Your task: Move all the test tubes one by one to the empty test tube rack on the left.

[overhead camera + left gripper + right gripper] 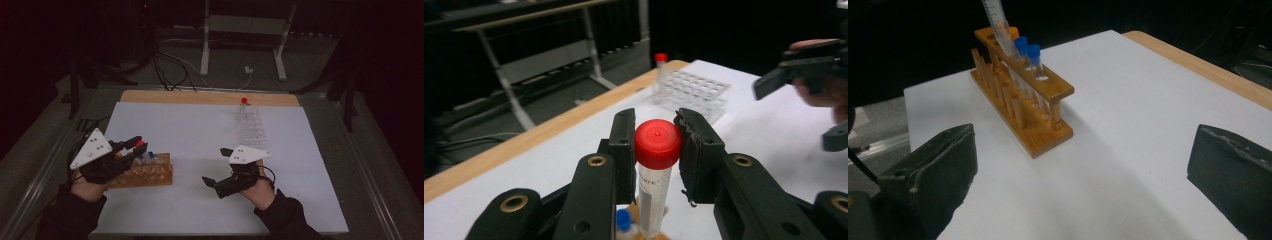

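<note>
My left gripper (131, 147) is shut on a clear graduated tube with a red cap (657, 144), its pads clamping just below the cap. The tube hangs over the left end of a wooden tube rack (148, 174). In the right gripper view the tube's lower part (996, 22) leans over the rack's (1024, 89) far end, beside an orange-capped tube (1011, 33) and two blue-capped tubes (1027, 48). My right gripper (216, 166) stands open and empty over the white sheet, right of the rack, its jaws wide apart (1083, 145).
A clear plastic rack (251, 128) lies at the far side of the table with one red-capped tube (244, 100) at its back end. The white sheet (190, 125) covers the wooden tabletop. Metal table legs and cables lie on the floor beyond.
</note>
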Tool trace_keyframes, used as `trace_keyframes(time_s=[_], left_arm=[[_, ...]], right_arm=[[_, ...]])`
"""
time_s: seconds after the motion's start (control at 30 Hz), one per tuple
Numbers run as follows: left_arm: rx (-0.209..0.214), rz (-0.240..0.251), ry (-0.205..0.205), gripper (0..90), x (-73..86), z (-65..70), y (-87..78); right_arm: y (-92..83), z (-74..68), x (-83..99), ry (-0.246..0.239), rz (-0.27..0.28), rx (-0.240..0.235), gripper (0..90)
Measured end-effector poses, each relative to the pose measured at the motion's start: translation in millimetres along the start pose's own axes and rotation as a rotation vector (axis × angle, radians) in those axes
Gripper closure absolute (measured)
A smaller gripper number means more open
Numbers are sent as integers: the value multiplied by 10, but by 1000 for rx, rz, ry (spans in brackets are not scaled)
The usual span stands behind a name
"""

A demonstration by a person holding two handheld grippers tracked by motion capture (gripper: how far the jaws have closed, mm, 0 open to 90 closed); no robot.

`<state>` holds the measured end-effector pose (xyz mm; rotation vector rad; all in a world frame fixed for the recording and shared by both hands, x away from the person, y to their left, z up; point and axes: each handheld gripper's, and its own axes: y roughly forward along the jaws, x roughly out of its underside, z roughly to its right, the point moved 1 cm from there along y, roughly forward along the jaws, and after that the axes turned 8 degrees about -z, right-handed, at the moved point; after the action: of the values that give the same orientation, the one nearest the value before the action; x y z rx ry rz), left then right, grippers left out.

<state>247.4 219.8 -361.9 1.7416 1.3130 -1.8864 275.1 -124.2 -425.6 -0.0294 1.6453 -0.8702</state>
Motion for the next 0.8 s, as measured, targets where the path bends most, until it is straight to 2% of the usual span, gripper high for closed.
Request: trace_keyframes(time_s=[0.03, 0.1, 0.23, 0.37, 0.43, 0.53, 0.7, 0.77, 0.8], left_arm=[[-16, -3, 3, 717, 7, -25, -33], [-35, 2, -13, 717, 25, -87, -101], [-98, 5, -41, 717, 78, -223, -231], [-168, 14, -77, 717, 140, -372, -376], [-213, 12, -82, 717, 170, -435, -436], [-231, 18, -118, 717, 238, -526, -462], [-254, -26, -152, 717, 396, -614, -347], [-242, -18, -184, 717, 453, -647, -317], [-247, -30, -183, 717, 477, -652, -295]], right_arm=[[-3, 5, -1, -2, -1, 4, 0], [-8, 14, -2, 1, 6, -1, 0], [-27, 16, -8, -1, 10, 2, 0], [-40, 23, -12, -8, 14, 12, 0], [-43, 31, -10, -7, 14, 13, 0], [-44, 34, -11, -8, 12, 14, 0], [-47, 36, -12, -8, 12, 14, 0], [-51, 39, -10, -8, 14, 18, 0], [-51, 40, -10, -7, 14, 18, 0]])
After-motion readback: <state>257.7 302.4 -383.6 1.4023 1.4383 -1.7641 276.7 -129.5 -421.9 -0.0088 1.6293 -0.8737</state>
